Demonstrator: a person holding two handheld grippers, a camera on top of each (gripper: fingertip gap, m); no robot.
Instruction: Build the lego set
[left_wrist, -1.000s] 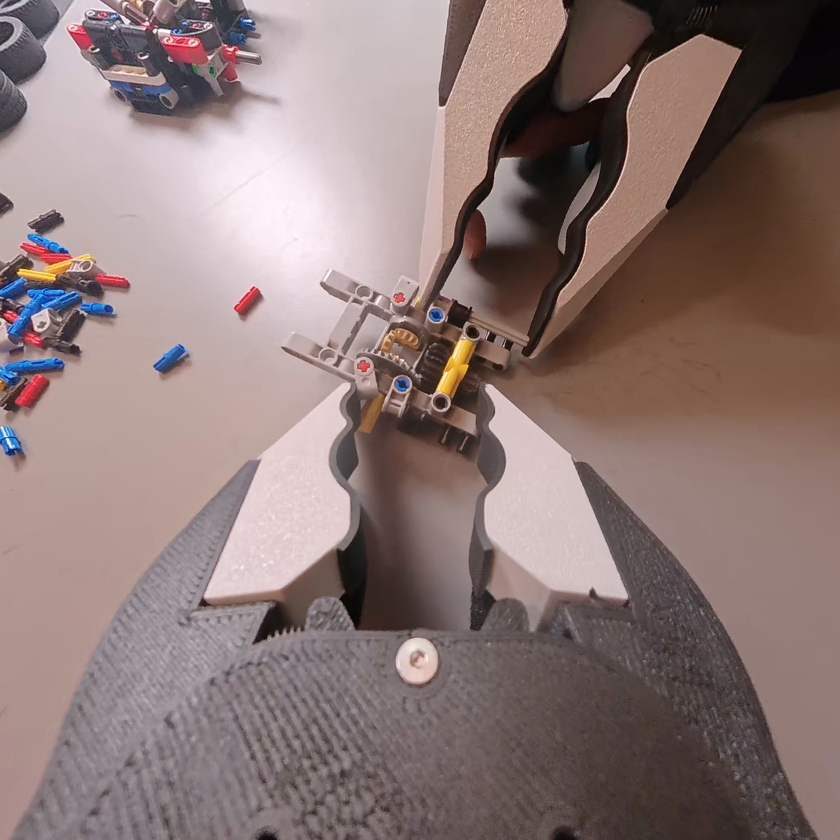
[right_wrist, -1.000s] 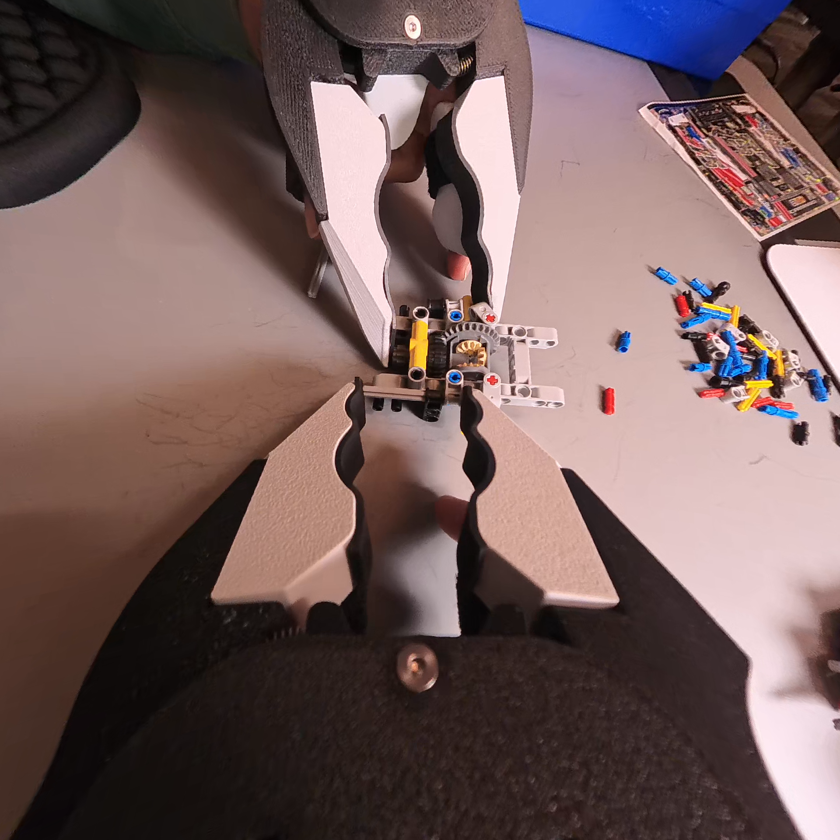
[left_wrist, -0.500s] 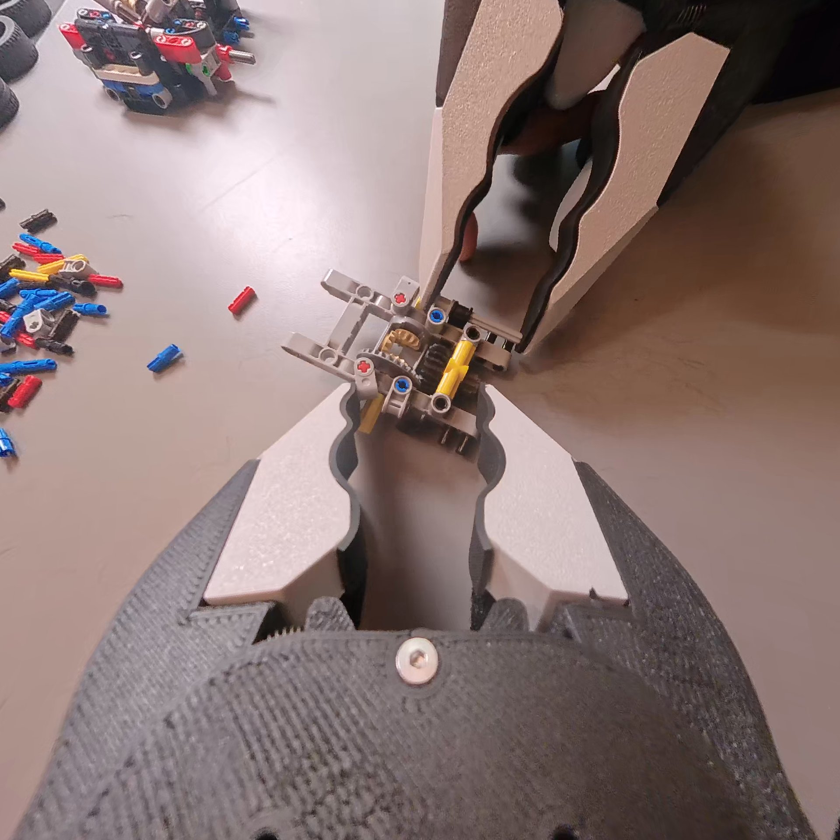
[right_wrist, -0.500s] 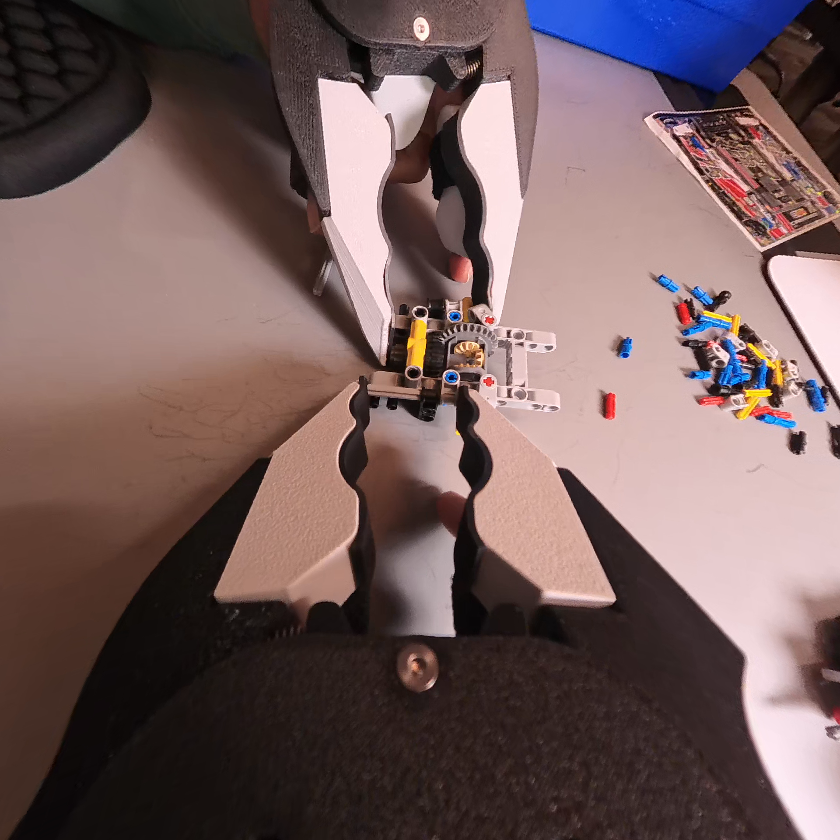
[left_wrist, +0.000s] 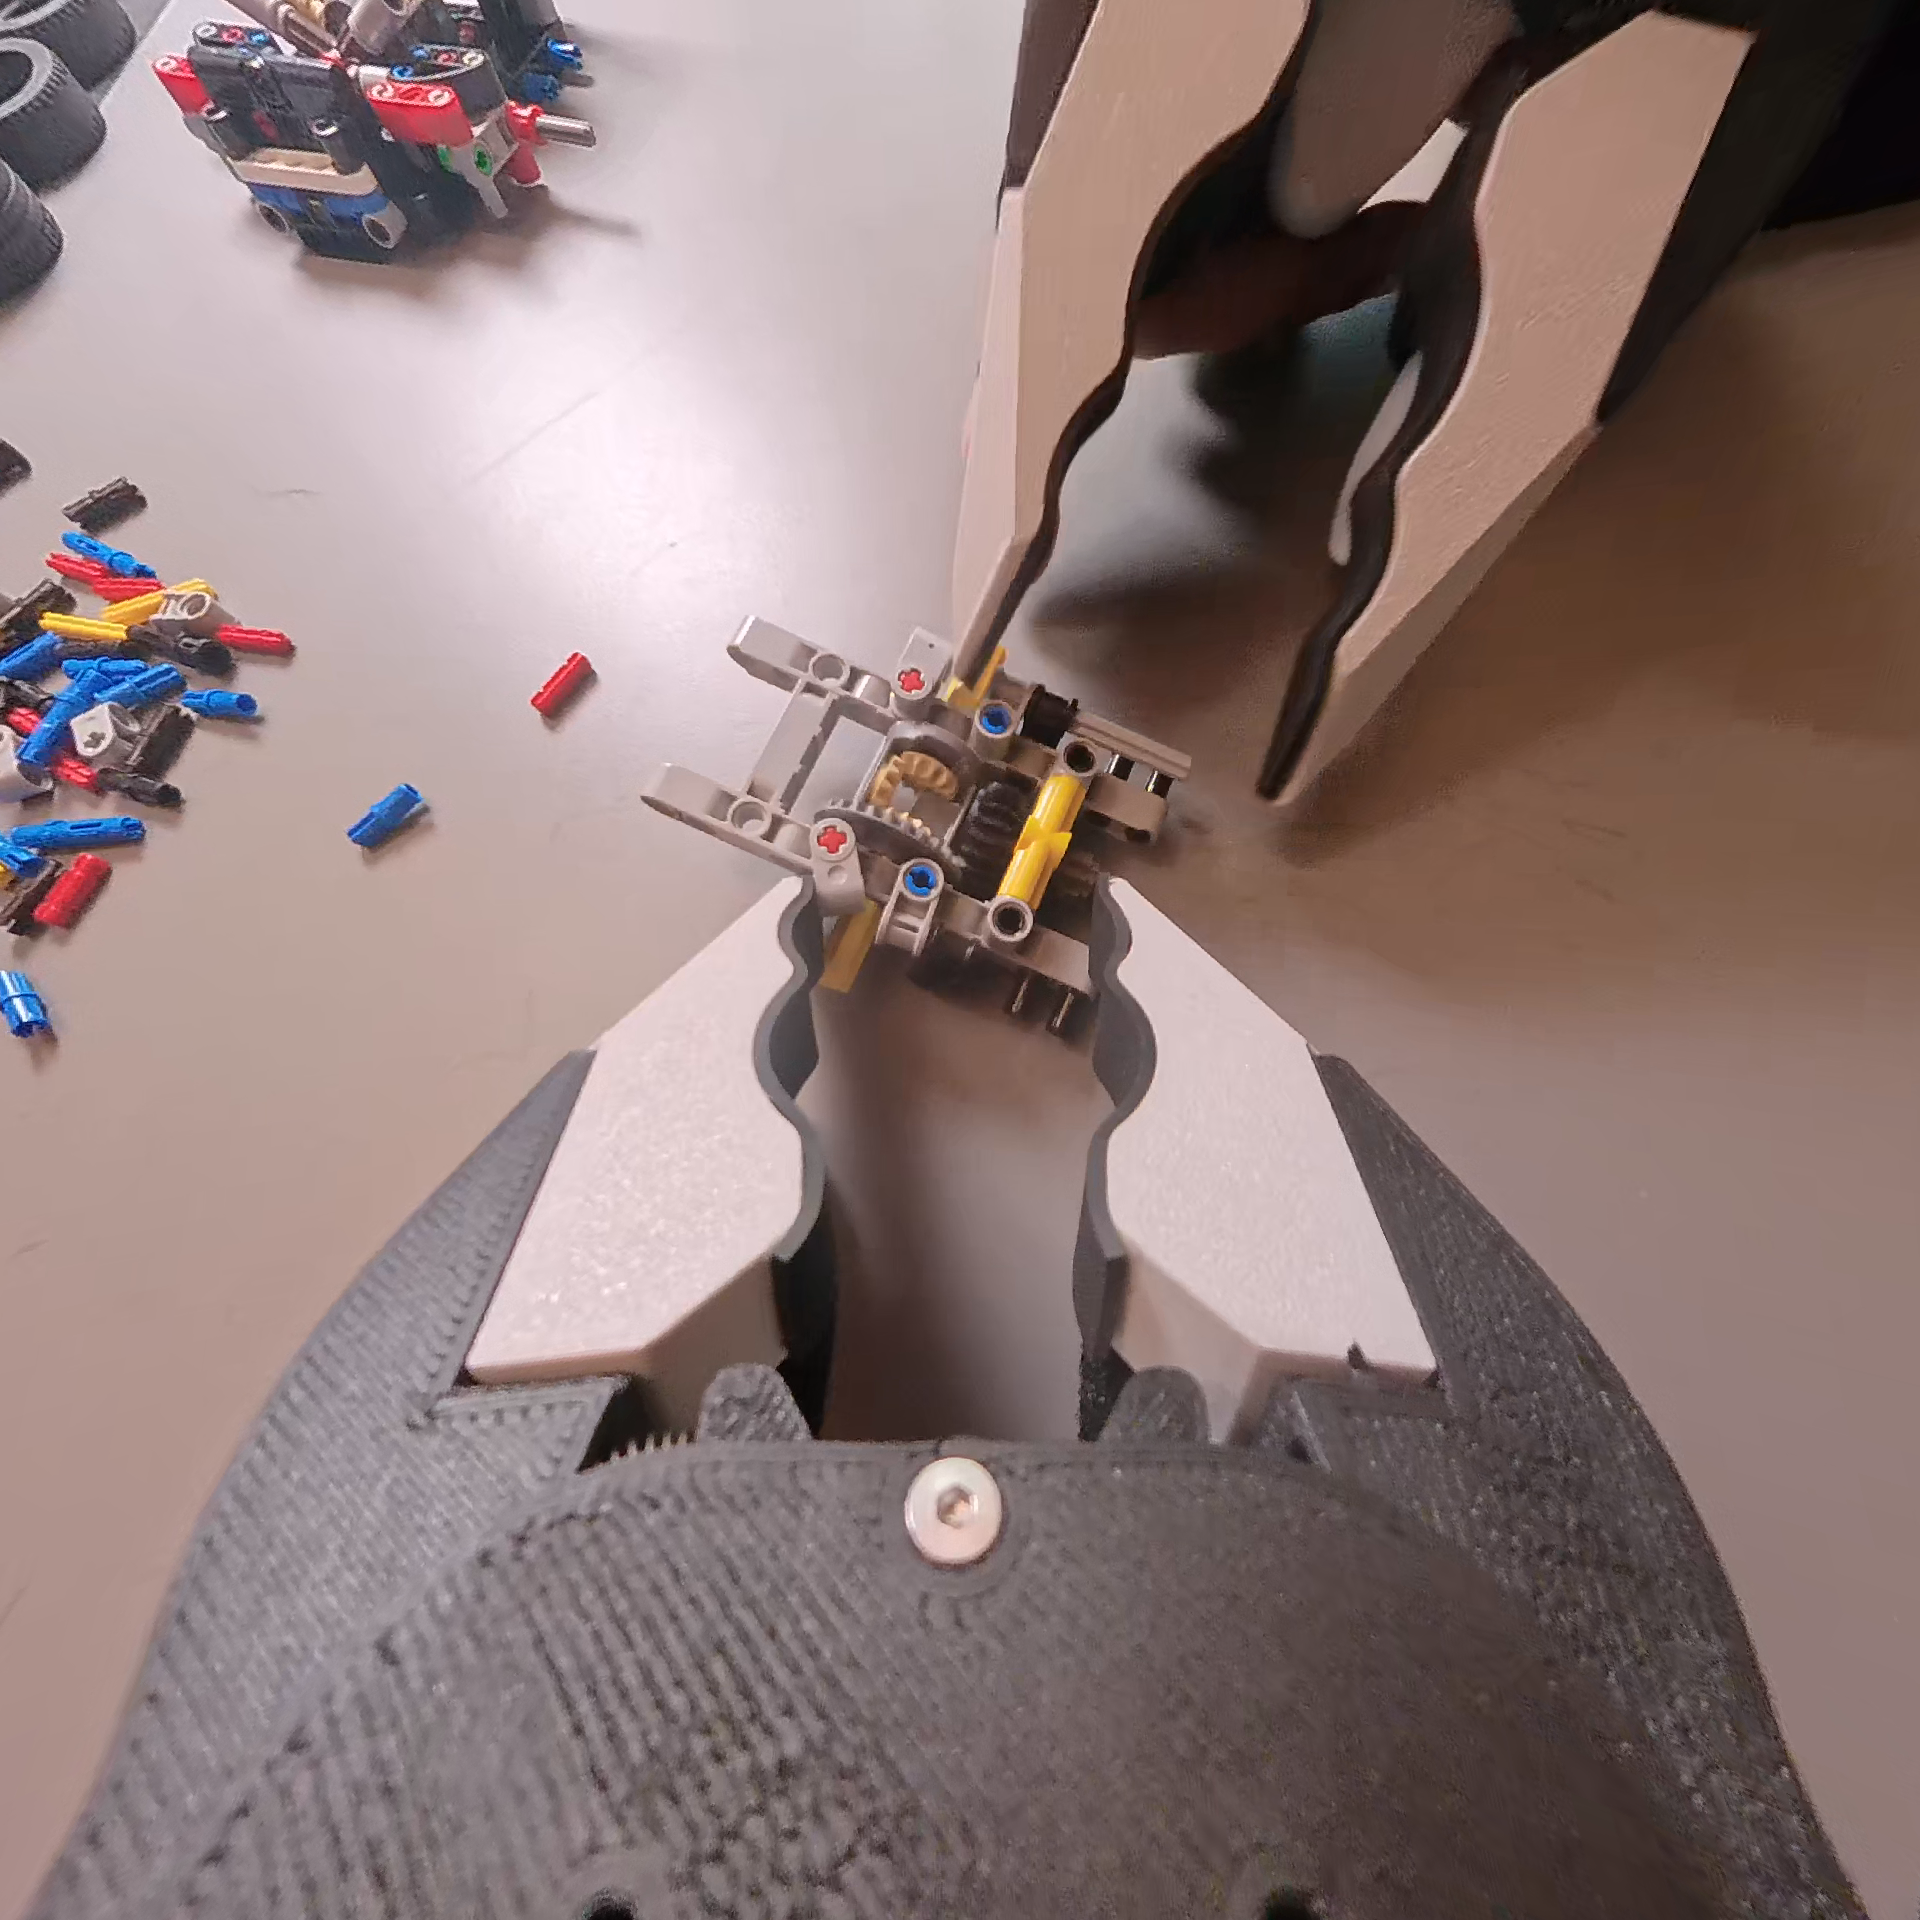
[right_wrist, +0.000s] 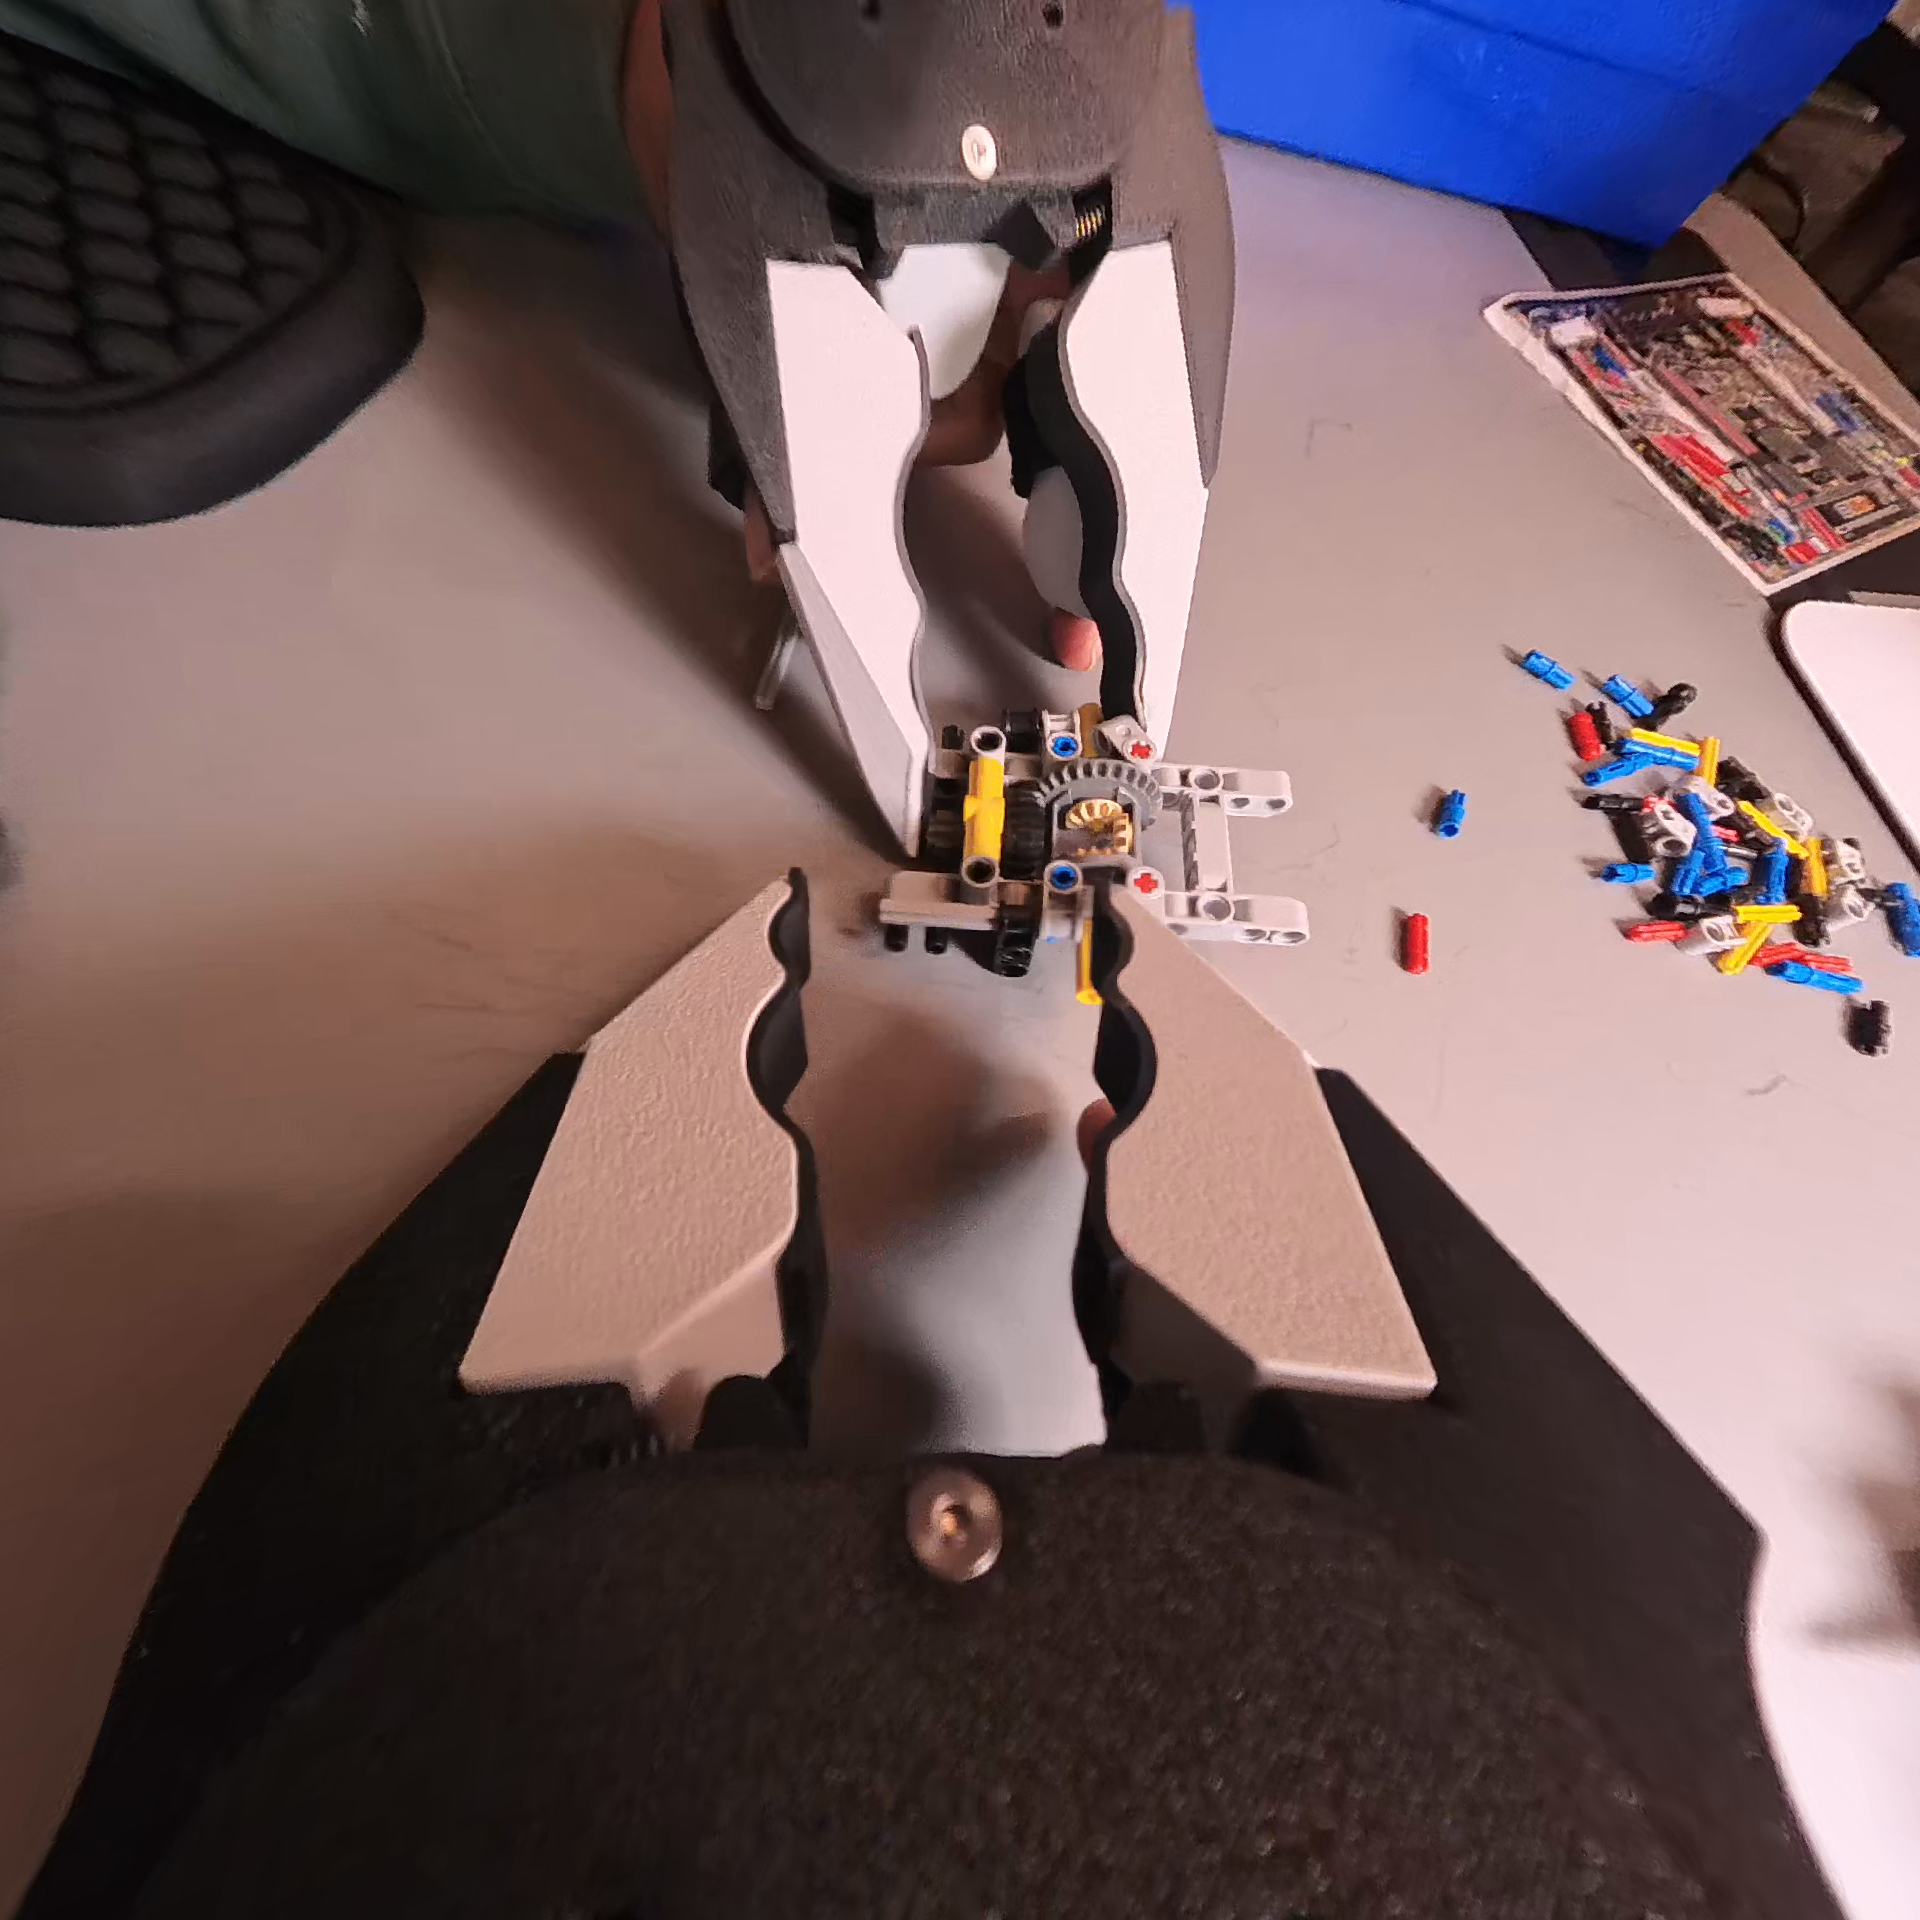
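Note:
A small grey gear assembly (left_wrist: 935, 810) with a yellow axle, tan and black gears lies on the table between the two grippers. My left gripper (left_wrist: 956, 914) is shut on its near end, one fingertip on each side. It also shows in the right wrist view (right_wrist: 1023, 779), above the assembly (right_wrist: 1049, 831). My right gripper (right_wrist: 951, 899) is open at the opposite side. Its right finger (right_wrist: 1153, 966) lies against a yellow axle (right_wrist: 1086, 956) that sticks out of the assembly. In the left wrist view the right gripper (left_wrist: 1127, 722) has one tip at the assembly's edge.
A pile of loose blue, red, yellow and black pins (left_wrist: 94, 686) lies on the table, also in the right wrist view (right_wrist: 1745, 852). Single red (left_wrist: 561, 684) and blue (left_wrist: 387, 815) pins lie nearer. A larger built block (left_wrist: 353, 135), tyres (left_wrist: 42, 114), a booklet (right_wrist: 1725, 416). My left and right fingertips are right by each other.
My right gripper's jaws have spread wider and its far tip has come off the assembly's beam. My left gripper has kept its hold. The assembly has barely moved.

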